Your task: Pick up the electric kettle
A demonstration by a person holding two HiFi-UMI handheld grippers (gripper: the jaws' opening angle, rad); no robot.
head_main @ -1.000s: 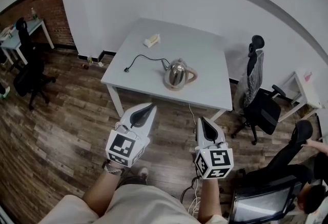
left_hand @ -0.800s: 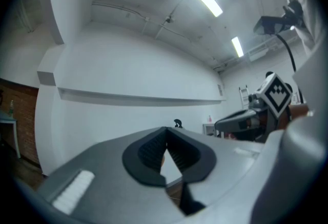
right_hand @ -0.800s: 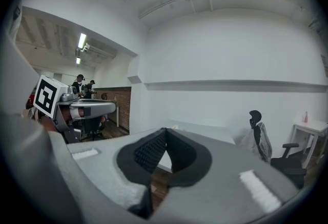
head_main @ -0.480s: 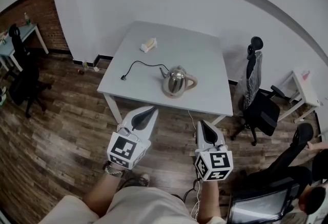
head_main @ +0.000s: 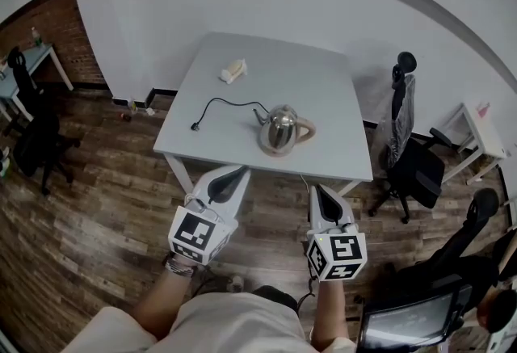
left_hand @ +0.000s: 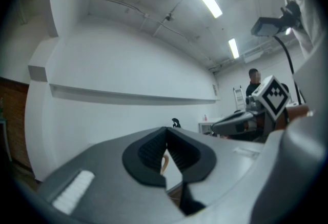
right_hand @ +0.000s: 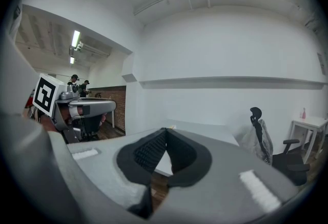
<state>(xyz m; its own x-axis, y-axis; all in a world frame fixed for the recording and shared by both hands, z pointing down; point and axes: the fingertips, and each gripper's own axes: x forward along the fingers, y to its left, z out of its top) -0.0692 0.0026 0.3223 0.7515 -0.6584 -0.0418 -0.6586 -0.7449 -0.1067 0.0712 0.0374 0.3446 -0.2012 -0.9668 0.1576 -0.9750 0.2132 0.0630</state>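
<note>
A shiny steel electric kettle [head_main: 282,130] with a tan handle stands near the front edge of a white table [head_main: 315,85]; its black cord [head_main: 220,106] trails left across the tabletop. Short of the table, over the wood floor, my left gripper [head_main: 237,173] and right gripper [head_main: 318,191] are held level, both shut and empty. In the left gripper view a sliver of the kettle's handle [left_hand: 163,164] shows through the shut jaws of the left gripper [left_hand: 166,130]. The right gripper [right_hand: 165,131] looks at the table's edge [right_hand: 162,164].
A small pale object [head_main: 233,69] lies at the table's back left. A black office chair [head_main: 412,157] stands right of the table, another chair [head_main: 36,133] at far left. A small white side table [head_main: 477,133] is at the right. A seated person [head_main: 477,295] is at lower right.
The table and kettle have drawn slightly nearer and shifted in the head view as I step forward. Both grippers stay shut and keep their place in the view.
</note>
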